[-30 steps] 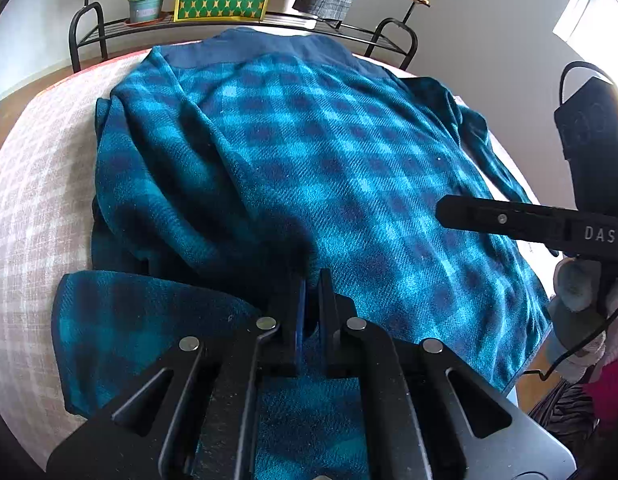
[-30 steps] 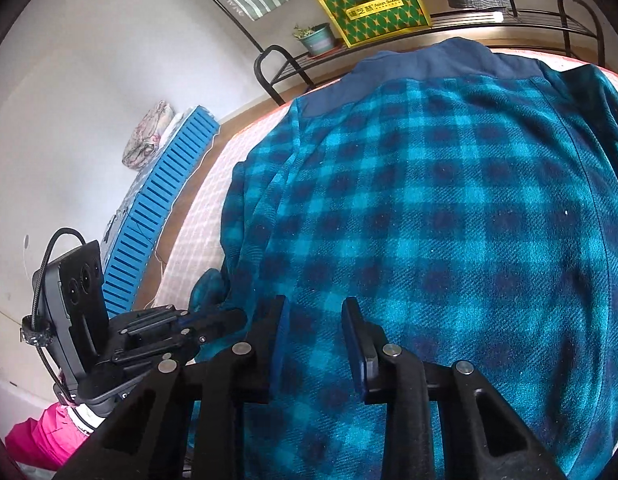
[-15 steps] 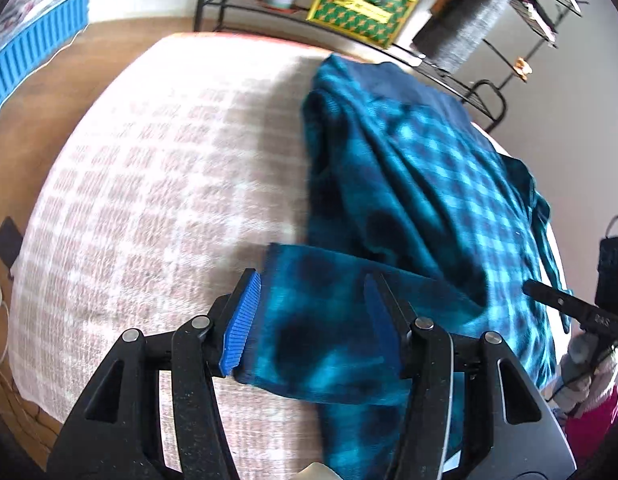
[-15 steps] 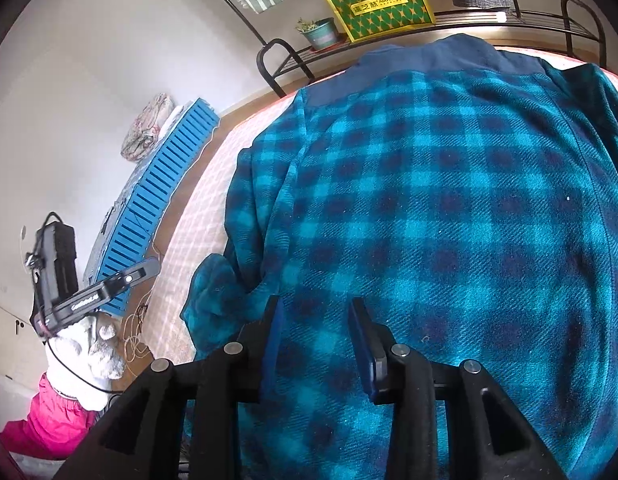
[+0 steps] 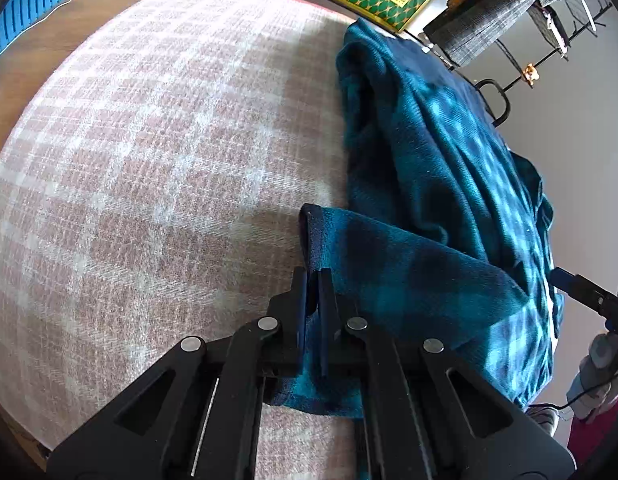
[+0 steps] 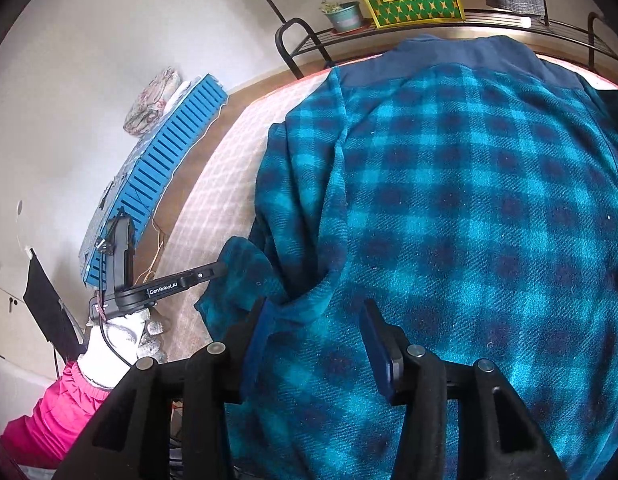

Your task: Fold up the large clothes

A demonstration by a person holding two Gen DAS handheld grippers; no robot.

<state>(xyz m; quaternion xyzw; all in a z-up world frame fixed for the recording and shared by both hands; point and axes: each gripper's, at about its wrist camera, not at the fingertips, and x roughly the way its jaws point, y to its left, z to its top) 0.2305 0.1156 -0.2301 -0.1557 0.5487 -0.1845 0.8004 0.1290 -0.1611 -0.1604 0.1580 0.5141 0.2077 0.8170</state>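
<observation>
A: The checked bedcover (image 5: 157, 152) carries the whole job. The blue plaid fleece shirt (image 6: 469, 208) lies flat along its right side, navy collar toward the far edge by the metal rack (image 6: 509, 28), hem toward the near edge.

B: And the sleeve?

A: The left sleeve (image 5: 389, 264) trails out across the bare cover near the near edge. The left gripper (image 5: 313, 280) is clamped tight on the sleeve's cuff (image 5: 311, 236), which stands up between its closed jaws.

B: So the step in hand is bringing that sleeve in over the body?

A: It looks so. To do it well, the person should carry the cuff across in one level sweep, high enough that the fleece does not drag and bunch at the shoulder, and lay it straight over the back panel.

B: And the other hand?

A: The right gripper (image 6: 313, 320) hovers over the hem, jaws apart and just been widening, gripping nothing. Whether its pads brush the cloth is hard to tell. It could press the body down so the pull does not shift it.
</observation>
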